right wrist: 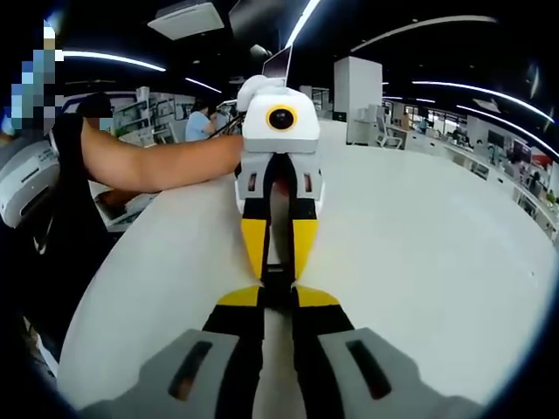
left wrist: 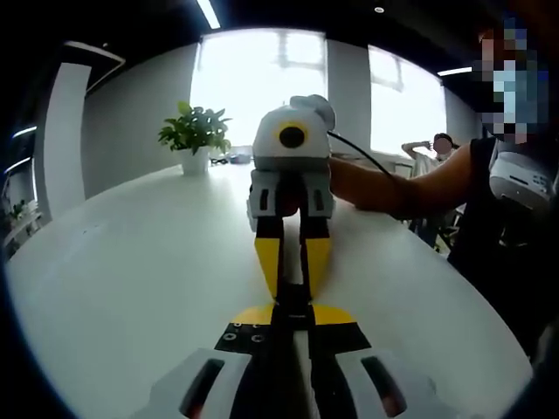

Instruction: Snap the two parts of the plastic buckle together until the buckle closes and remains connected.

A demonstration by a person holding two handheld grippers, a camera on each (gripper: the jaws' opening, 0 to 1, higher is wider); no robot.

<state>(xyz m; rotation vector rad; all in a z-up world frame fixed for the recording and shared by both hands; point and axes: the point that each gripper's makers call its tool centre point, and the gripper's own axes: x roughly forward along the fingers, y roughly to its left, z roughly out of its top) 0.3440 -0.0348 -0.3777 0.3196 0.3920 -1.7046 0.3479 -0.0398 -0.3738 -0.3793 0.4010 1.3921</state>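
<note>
Here the left gripper (left wrist: 293, 319) and right gripper (right wrist: 278, 301) met tip to tip over the white counter (left wrist: 131, 279), each clenched on its half of the black buckle (left wrist: 293, 305), which sat between the yellow tips at six o'clock of centre. Pushing well probably meant keeping both halves in line and pressing straight until they latched.

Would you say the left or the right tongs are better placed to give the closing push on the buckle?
Probably the right tongs. Both meet tip to tip on the black buckle, but the forearm behind the left tongs seems low over the table, suiting it to hold steady.
</note>
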